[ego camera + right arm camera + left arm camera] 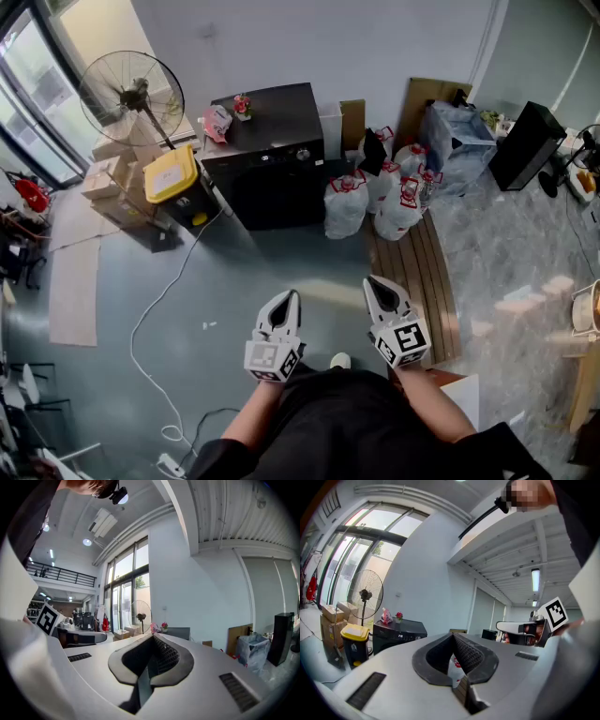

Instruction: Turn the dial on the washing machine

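The black washing machine stands against the far wall, a few steps away from me. Its small silver dial sits on the front control strip. A pink packet and a small flower pot rest on its lid. My left gripper and right gripper are held side by side in front of my body, both pointing toward the machine, both shut and holding nothing. In the left gripper view the machine shows far off beyond the shut left gripper. The right gripper view shows it past the shut right gripper.
A standing fan, cardboard boxes and a yellow-lidded bin are left of the machine. White tied bags and a wooden slat pallet lie to its right. A white cable snakes across the grey floor.
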The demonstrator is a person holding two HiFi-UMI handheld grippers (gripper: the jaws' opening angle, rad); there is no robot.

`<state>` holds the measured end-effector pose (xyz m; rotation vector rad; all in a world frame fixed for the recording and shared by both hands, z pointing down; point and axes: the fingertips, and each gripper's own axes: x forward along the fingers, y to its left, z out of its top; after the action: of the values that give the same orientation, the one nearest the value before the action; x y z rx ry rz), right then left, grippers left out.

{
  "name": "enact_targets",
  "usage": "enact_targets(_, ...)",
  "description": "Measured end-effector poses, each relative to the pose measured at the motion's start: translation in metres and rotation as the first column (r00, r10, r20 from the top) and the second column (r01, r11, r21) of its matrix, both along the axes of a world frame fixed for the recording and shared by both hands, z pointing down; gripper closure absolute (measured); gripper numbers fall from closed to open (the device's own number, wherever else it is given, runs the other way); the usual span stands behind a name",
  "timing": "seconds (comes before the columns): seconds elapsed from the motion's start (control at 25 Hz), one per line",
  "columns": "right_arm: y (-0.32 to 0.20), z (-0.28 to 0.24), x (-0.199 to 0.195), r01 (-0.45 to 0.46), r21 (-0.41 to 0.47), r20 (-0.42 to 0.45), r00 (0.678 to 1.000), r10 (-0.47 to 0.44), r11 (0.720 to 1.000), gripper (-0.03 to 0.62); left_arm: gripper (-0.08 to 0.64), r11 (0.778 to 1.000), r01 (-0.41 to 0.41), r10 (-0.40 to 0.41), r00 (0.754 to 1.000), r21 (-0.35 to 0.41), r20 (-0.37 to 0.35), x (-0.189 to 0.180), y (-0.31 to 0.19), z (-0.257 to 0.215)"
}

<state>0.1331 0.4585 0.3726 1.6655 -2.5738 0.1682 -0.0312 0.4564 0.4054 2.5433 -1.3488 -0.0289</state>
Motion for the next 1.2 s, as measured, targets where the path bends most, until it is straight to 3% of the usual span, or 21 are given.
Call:
enact_targets(0.44,0.000,0.012,0.002,0.022,-0.013,0.008,1.000,-0.022,1.000,0.592,0.566,0.998,0.029,-0.029,1.000,0.053,-0.007,-0.005,-0.004,-0.016)
enact_targets(0.88,-0.002,0.014,0.021,0.008,-0.028,0.006,1.000,-0.008,1.000,0.592,0.566,0.998,0.008,-0.008,1.000,0.059,0.007,0.012,-0.008,-0.012)
enact_targets(1.04,0.002,0.017,0.024,0.018,-0.044,0.017,1.000,-0.018,0.999,0.588,0.558,0.999,-0.002,0.003,1.000,0.034,-0.025,0.014,-0.007,-0.005)
enact_targets(1.08,0.004,0.018,0.024,0.020,-0.047,0.021,1.000,-0.019,0.999,0.570,0.527,0.999,-0.008,0.009,1.000,0.031,-0.028,0.015,-0.006,-0.005)
enact_targets(1.16,0.007,0.023,0.025,0.019,-0.061,0.024,1.000,-0.018,0.998,0.439,0.434,0.999,-0.014,0.015,1.000,0.036,-0.027,0.015,-0.005,-0.005)
enact_targets(1.2,0.009,0.026,0.026,0.018,-0.070,0.024,1.000,-0.016,0.997,0.408,0.408,0.999,-0.012,0.013,1.000,0.040,-0.026,0.015,-0.005,-0.004)
